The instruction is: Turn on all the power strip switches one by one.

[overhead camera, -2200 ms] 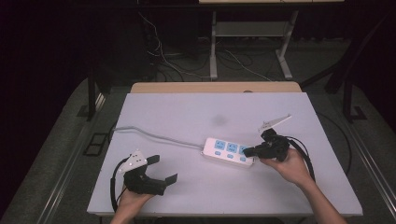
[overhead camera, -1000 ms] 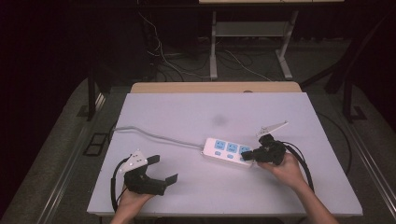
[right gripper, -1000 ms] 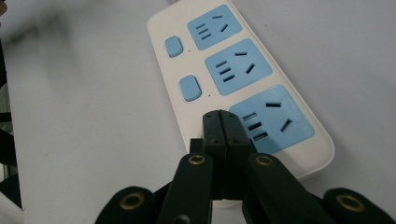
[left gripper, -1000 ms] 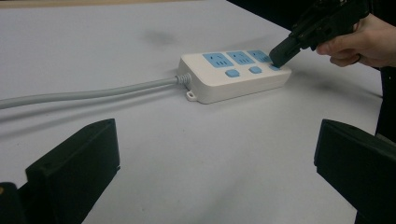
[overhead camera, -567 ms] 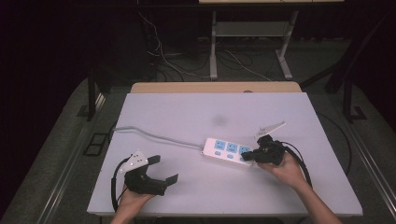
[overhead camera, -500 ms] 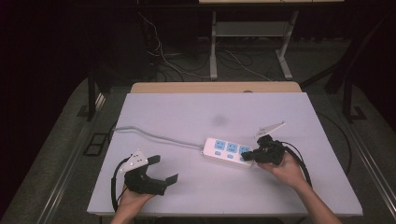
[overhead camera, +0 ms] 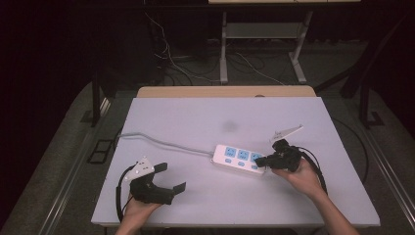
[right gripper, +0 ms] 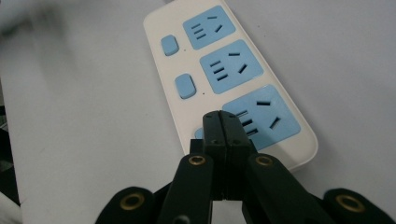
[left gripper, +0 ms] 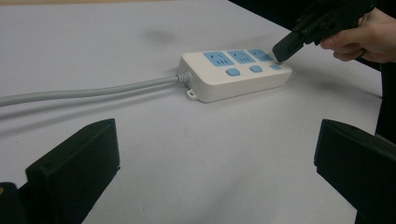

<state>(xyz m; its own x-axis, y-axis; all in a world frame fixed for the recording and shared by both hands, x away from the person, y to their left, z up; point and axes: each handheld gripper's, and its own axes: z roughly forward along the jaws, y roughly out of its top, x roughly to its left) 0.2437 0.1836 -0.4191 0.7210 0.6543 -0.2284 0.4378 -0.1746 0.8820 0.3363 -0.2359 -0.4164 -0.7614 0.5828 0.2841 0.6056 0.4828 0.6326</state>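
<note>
We are pressing the closed right tongs onto the power strip at its end switch, strip lying mid-surface, our left tongs resting wide open and empty, well apart from the strip.

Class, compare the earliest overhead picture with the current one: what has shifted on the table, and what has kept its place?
The right gripper, jaws shut, has edged slightly down and left, so that its tip now sits at the end switch of the white three-socket power strip with blue faces. Nothing was taken hold of or let go. The strip, its grey cable and the open left gripper stayed where they were.
</note>
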